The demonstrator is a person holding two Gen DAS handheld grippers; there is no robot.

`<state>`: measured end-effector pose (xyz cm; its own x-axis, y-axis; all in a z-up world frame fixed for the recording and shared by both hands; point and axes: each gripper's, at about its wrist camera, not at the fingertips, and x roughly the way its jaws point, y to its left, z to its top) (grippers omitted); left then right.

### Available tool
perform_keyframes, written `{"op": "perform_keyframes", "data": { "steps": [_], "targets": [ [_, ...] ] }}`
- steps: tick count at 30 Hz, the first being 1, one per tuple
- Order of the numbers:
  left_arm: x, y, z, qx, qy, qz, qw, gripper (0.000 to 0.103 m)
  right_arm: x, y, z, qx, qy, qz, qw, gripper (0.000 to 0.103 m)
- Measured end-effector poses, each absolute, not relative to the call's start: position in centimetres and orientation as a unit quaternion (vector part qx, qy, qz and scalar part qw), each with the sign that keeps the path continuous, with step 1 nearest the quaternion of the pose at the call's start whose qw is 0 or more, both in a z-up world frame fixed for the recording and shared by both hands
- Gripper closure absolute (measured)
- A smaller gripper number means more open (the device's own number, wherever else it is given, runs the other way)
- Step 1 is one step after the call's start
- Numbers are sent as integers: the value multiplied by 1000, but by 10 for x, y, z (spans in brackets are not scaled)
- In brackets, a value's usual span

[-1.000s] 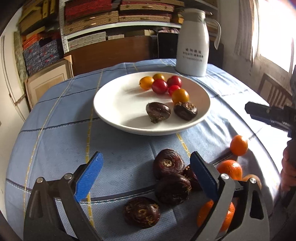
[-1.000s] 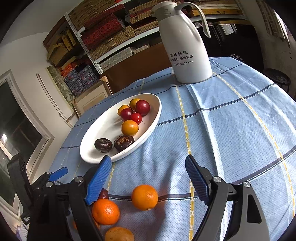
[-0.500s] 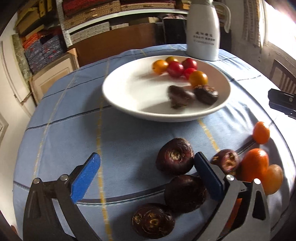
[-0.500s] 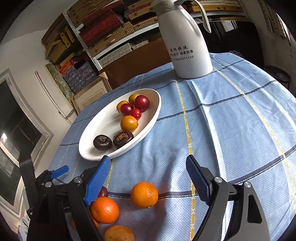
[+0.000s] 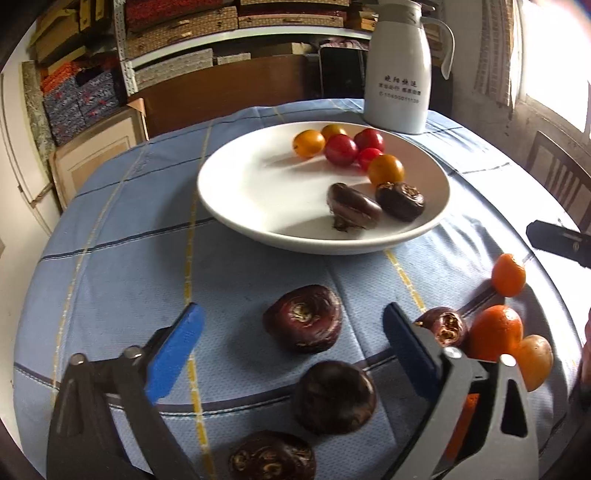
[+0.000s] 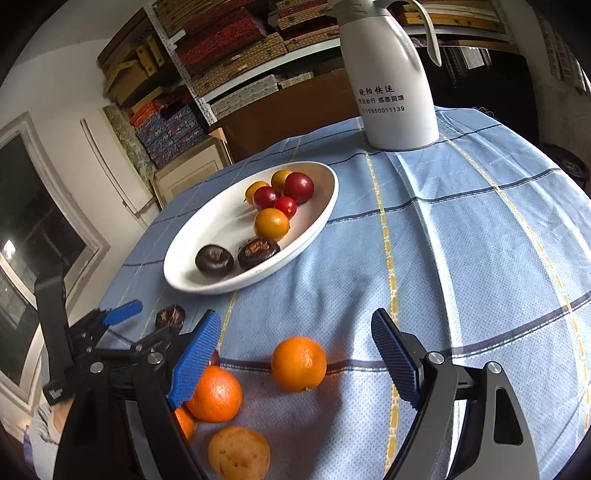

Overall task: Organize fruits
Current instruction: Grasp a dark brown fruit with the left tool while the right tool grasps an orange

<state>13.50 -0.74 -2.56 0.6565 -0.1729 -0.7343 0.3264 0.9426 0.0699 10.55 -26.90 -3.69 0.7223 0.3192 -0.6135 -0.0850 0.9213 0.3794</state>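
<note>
Six tomatoes [image 5: 339, 148], two dark fruits [image 5: 400, 201] in white dish [image 5: 236, 192].

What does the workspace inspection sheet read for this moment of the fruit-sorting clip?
Surface: round table under a blue checked cloth.
Job's things: white plate holds six small red and yellow fruits and two dark water chestnuts; four more chestnuts and the oranges lie on the cloth.
Clutter: white jug beyond the plate.
Grippers: left gripper open, jaws just closing, a chestnut between them untouched; right gripper open above an orange.
Cables: nothing seen.
Surroundings: shelves of stacked boxes, window, chair.
</note>
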Motion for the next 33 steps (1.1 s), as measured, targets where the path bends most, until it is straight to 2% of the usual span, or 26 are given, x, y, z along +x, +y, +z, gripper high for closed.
{"op": "perform_keyframes", "data": {
  "steps": [2, 4, 7, 10, 16, 21, 26, 28, 30, 33],
  "targets": [
    [138, -10, -29, 95, 402, -151, 898, 37, 104, -268, -40, 159, 361, 108, 913, 19],
    [140, -12, -31, 94, 407, -161, 894, 45, 105, -267, -42, 158, 365, 104, 912, 19],
    [140, -15, -32, 93, 407, -169, 893, 47, 106, -267, -44, 157, 369, 101, 911, 19],
    [142, -13, -33, 83, 412, -178, 890, 58, 106, -266, -44, 152, 372, 102, 910, 19],
    [145, -4, -34, 60, 415, -169, 892, 58, 103, -261, -46, 127, 380, 97, 911, 19],
    [143, 10, -30, 58, 409, -133, 901, 58, 98, -255, -49, 95, 386, 89, 913, 33],
    [143, 10, -32, 65, 413, -130, 899, 58, 102, -248, -55, 71, 401, 92, 909, 38],
    [143, 10, -33, 64, 414, -130, 899, 58, 104, -248, -58, 72, 407, 93, 906, 43],
    [144, 11, -33, 61, 417, -130, 898, 58, 105, -247, -60, 74, 412, 99, 903, 58],
    [146, 13, -34, 53, 421, -133, 896, 58, 107, -245, -61, 77, 414, 110, 900, 66]
  ]
}}
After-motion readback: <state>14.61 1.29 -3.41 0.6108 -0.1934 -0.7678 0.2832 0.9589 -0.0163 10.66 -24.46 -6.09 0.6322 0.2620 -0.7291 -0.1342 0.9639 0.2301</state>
